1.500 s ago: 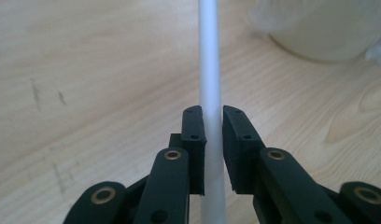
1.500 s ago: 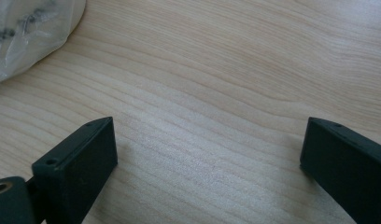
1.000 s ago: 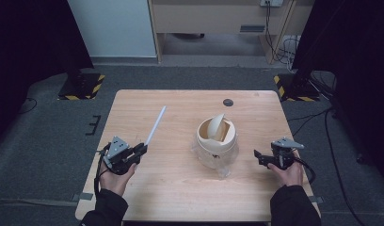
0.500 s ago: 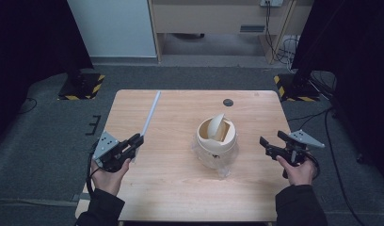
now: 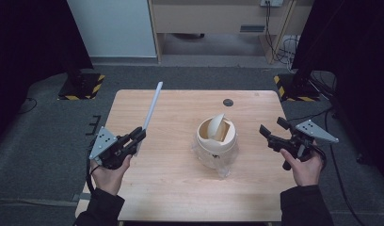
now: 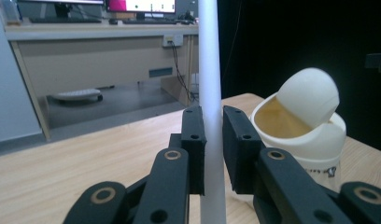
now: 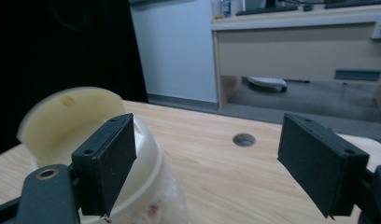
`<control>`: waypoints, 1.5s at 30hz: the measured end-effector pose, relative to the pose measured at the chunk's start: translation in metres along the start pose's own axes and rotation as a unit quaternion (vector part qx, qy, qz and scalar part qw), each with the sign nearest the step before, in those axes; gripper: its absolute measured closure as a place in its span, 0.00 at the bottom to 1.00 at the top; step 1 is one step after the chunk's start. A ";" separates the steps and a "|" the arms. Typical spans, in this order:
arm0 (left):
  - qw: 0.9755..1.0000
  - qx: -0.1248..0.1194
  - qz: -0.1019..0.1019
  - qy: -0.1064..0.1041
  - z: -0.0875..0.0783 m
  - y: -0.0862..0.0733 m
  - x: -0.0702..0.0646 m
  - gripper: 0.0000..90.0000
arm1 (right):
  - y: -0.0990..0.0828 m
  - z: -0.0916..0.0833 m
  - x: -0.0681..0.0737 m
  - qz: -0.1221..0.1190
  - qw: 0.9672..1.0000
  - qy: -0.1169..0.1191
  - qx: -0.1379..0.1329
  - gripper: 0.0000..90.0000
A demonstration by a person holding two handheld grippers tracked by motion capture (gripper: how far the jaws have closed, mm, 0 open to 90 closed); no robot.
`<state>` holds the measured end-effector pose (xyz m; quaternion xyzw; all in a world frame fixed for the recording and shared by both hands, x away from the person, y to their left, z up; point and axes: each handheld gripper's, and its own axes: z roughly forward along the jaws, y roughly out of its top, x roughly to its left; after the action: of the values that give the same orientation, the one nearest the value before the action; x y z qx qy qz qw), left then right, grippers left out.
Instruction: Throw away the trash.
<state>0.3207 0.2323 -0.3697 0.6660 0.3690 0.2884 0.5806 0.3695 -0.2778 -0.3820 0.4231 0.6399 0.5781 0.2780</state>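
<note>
- One white stick (image 5: pixel 151 109), one cream bin (image 5: pixel 216 138), two tools, one dark round hole (image 5: pixel 228 102) in the tabletop (image 5: pixel 180 188).
- Left tool (image 5: pixel 139 135) shut tight on the white stick, near its lower end; stick long, thin, smooth and round, tilted up and away over the left side of the tabletop.
- Right tool (image 5: pixel 270 134) held above the right edge, pointing toward the bin, jaws wide apart with nothing between them, just closed a little.
- Bin in the middle of the tabletop, round and smooth, with a tipped dome lid (image 6: pixel 308 95) and a clear plastic bag (image 5: pixel 213 160) around its bottom.
- Tabletop of pale wood, flat, with rounded corners.
</note>
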 end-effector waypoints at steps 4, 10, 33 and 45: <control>1.000 -0.012 0.002 -0.010 0.005 0.007 -0.005 0.88 | 0.015 -0.001 0.011 -0.003 1.000 0.016 -0.016 0.24; 0.999 -0.019 0.010 -0.029 0.017 0.013 -0.020 0.88 | 0.034 -0.002 0.028 -0.011 0.998 0.046 -0.034 0.25; 0.996 -0.015 0.025 -0.084 0.046 0.011 -0.060 0.88 | 0.063 0.029 0.081 -0.010 0.992 0.117 -0.050 0.29; 0.994 -0.016 0.041 -0.105 0.056 0.010 -0.081 0.88 | 0.070 0.043 0.103 -0.004 0.987 0.155 -0.043 0.37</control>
<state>0.3223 0.1340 -0.3650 0.6976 0.2738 0.2467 0.6144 0.3712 -0.1688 -0.3077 0.3136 0.6515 0.6627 0.1953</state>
